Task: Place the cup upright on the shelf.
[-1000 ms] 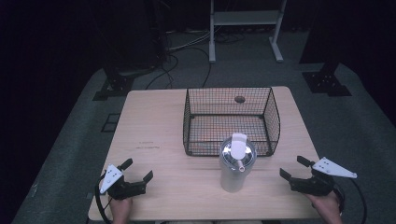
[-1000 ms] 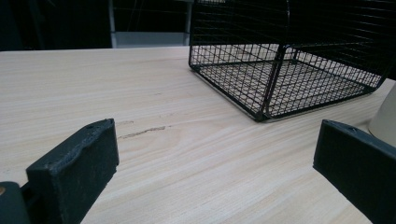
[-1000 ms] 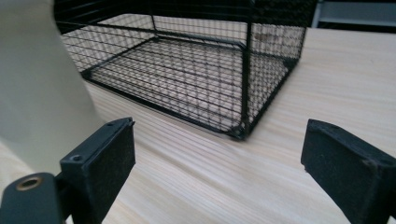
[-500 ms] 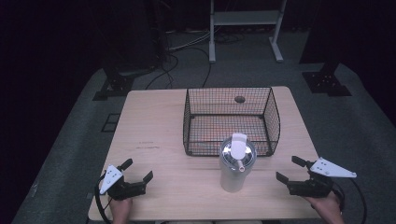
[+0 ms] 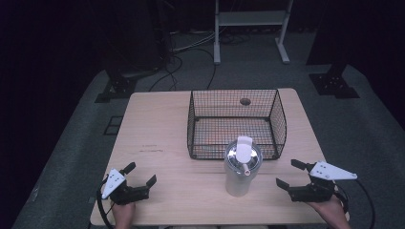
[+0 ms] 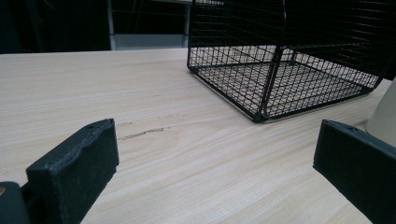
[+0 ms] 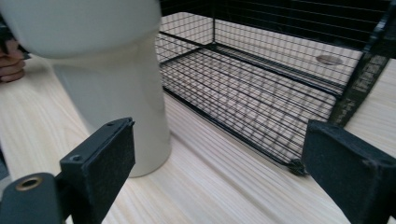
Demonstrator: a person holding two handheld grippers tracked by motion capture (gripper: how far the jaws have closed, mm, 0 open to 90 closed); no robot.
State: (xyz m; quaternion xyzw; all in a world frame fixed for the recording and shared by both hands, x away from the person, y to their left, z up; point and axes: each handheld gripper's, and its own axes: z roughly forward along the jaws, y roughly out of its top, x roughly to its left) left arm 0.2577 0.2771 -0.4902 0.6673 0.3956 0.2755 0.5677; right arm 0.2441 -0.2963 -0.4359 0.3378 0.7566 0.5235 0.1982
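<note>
A pale tumbler (image 5: 241, 169) with a clear lid and white flip cap stands upright near the table's front middle, just in front of a black wire basket (image 5: 235, 123). My right gripper (image 5: 292, 174) rests open at the front right, its jaws wide apart and pointing left toward the tumbler (image 7: 116, 74), which stands close ahead of its left jaw. My left gripper (image 5: 140, 175) lies open at the front left, aimed toward the basket (image 6: 285, 70); the tumbler's edge (image 6: 384, 116) shows past its right jaw.
The wooden table (image 5: 157, 129) has a dark hole (image 5: 245, 101) behind the basket. The basket looks empty. Beyond the table are a grey floor, cables (image 5: 186, 52) and a white metal stand (image 5: 250, 19).
My right gripper has shifted a little to the left, nearer the tumbler. The left gripper has stayed in place.
</note>
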